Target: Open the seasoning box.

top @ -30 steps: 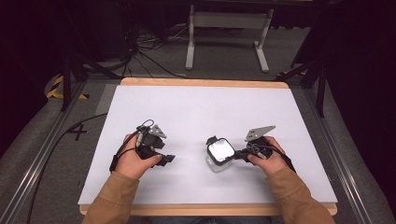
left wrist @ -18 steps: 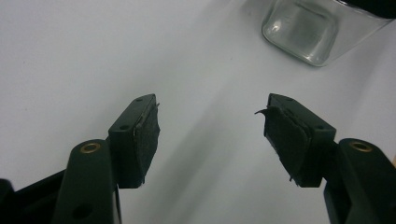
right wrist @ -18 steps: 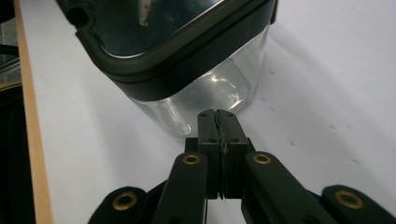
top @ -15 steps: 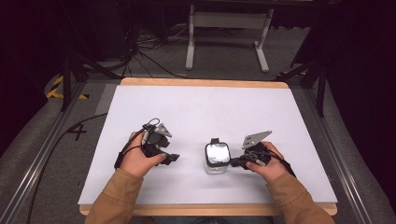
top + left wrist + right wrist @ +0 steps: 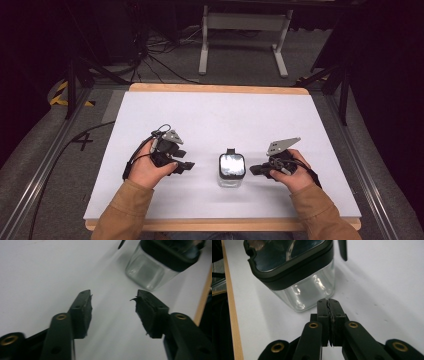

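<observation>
A square glass jar (image 5: 231,171) with a black-rimmed lid stands on the white table (image 5: 225,120), between my two grippers. My left gripper (image 5: 188,166) lies to its left, pointing at it. In the left gripper view its jaws (image 5: 112,307) stand apart with nothing between them; they have just been closing. The jar (image 5: 155,267) sits a little ahead, at upper right. My right gripper (image 5: 253,170) is at the jar's right side. Its jaws (image 5: 328,302) are pressed together on nothing, tips just short of the jar's glass wall (image 5: 307,293).
The table's wooden near edge (image 5: 220,224) runs just behind both forearms. A metal stand (image 5: 242,30) is on the floor beyond the far edge. Cables (image 5: 150,60) lie on the floor at the back left. Rails flank the table (image 5: 45,170).
The jar has shifted slightly left and toward the near edge, and now shows its lid squarely from above. The right hand moved along with it. The left hand stayed about where it was.
</observation>
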Demonstrator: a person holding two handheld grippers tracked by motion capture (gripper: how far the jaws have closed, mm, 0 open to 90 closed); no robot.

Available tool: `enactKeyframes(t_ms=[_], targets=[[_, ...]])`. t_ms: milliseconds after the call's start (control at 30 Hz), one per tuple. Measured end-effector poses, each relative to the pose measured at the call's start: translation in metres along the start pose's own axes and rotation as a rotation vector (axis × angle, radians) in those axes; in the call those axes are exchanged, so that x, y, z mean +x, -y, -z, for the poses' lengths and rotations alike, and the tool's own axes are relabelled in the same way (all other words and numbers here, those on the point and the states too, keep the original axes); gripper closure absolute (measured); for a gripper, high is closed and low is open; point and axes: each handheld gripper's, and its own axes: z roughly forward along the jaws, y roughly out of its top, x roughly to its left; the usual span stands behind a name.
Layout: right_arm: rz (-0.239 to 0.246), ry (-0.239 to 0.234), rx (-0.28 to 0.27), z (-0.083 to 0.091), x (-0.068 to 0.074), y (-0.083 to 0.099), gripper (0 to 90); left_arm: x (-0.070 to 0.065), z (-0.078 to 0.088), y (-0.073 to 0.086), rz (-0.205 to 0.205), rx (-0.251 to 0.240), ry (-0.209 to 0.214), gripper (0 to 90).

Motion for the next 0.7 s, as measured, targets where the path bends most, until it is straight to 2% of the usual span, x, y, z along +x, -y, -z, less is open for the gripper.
enactKeyframes(t_ms=[33,100,200,233,333,400,433,467,533,567,633,700], targets=[[-0.002,0.005,-0.01,0.003,-0.001,0.0,89.1,-0.001,0.001,-0.002,-0.019,0.006,0.014,53.6],[-0.005,0.008,-0.015,0.006,-0.003,0.0,89.0,-0.004,0.005,-0.008,-0.051,0.014,0.015,57.1],[-0.018,0.015,-0.021,0.008,-0.004,0.0,88.7,-0.008,0.008,-0.021,-0.079,-0.009,0.016,57.6],[-0.017,0.021,-0.021,0.008,-0.004,0.001,88.7,-0.01,0.008,-0.026,-0.085,-0.016,0.003,57.7],[-0.013,0.025,-0.018,0.008,-0.003,0.003,89.1,-0.014,0.005,-0.039,-0.084,-0.026,-0.08,57.1],[-0.007,0.032,-0.017,0.009,-0.001,0.006,89.3,-0.015,0.002,-0.046,-0.082,-0.046,-0.084,57.2],[-0.011,0.034,-0.015,0.01,0.0,0.008,89.3,-0.016,-0.001,-0.05,-0.095,-0.051,-0.081,58.9],[-0.011,0.043,-0.024,0.012,0.0,0.01,89.5,-0.016,-0.003,-0.052,-0.111,-0.057,-0.068,62.6],[-0.02,0.048,-0.029,0.015,0.001,0.013,89.5,-0.017,-0.006,-0.059,-0.134,-0.083,0.017,70.4],[-0.02,0.052,-0.034,0.017,0.001,0.014,89.4,-0.017,-0.008,-0.063,-0.144,-0.095,0.047,73.3],[-0.027,0.059,-0.037,0.02,0.002,0.017,89.4,-0.017,-0.013,-0.071,-0.143,-0.119,0.079,74.2],[-0.028,0.063,-0.043,0.021,0.002,0.019,89.3,-0.017,-0.018,-0.077,-0.137,-0.121,0.09,74.6]])
